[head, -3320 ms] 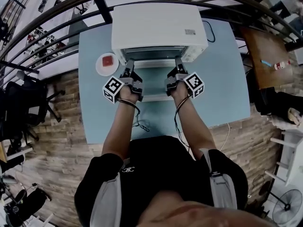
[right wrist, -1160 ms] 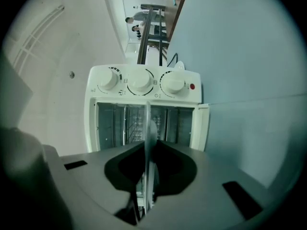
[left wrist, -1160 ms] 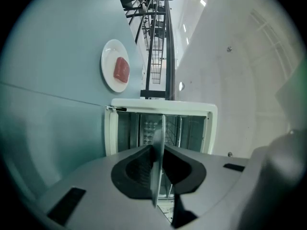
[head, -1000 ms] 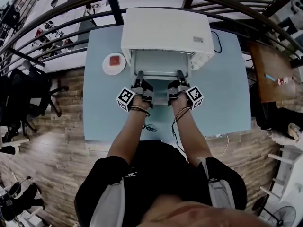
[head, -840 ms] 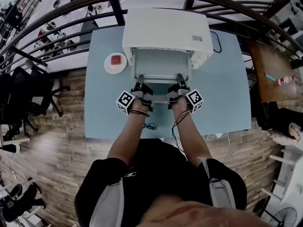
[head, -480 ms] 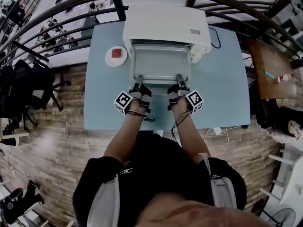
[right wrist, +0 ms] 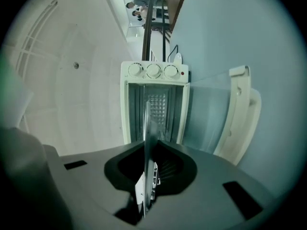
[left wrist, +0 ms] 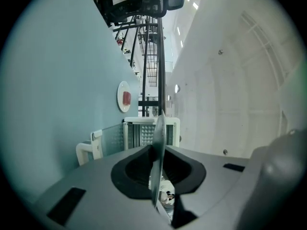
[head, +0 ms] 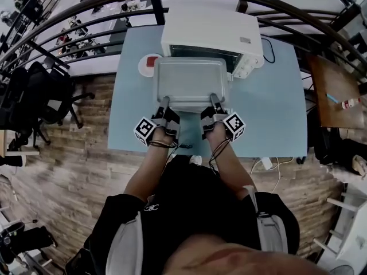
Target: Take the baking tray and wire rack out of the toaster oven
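Metal baking tray (head: pixel 188 82) | near rim pinched by left gripper (head: pixel 165 102) and right gripper (head: pixel 213 99)

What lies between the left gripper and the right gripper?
The near edge of the baking tray spans the gap. The left gripper and the right gripper each clamp that edge. The head view shows it best.

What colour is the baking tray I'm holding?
Plain silver-grey: the rectangular metal baking tray shows best in the head view.
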{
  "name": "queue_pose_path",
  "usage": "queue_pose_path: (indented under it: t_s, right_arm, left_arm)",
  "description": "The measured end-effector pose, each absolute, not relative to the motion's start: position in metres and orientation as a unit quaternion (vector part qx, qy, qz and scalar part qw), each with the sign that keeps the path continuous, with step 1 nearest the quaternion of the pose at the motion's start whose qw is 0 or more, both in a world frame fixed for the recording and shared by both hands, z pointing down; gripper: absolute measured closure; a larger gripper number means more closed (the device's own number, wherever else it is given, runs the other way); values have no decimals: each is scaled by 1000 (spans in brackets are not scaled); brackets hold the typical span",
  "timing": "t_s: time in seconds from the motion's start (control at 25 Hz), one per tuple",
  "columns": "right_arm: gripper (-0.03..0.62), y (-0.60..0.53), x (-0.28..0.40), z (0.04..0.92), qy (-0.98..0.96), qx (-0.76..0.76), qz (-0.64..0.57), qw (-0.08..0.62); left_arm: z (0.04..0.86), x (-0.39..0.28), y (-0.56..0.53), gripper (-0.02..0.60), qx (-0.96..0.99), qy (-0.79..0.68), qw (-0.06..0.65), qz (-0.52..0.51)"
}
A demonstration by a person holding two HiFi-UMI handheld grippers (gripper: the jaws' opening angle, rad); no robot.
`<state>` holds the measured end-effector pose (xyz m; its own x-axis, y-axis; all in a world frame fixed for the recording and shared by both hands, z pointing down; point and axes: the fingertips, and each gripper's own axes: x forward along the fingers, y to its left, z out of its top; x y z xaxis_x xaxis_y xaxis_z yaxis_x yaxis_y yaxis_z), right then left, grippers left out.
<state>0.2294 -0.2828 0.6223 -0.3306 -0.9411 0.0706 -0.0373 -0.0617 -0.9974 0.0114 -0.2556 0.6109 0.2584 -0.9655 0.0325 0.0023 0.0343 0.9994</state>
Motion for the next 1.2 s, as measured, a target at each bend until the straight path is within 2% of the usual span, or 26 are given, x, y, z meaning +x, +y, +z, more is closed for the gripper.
queue_pose_path:
  t_s: [0.76,1.2]
  right_arm:
    - [554,-263,57,620,636,-332,-642,270]
    - [549,-237,-24,632,619,-351,-656,250]
  left_arm:
    - [601,-148,-191,523,492,-521,494,-492]
    - [614,-232,-177,522,484,-539,515,-459]
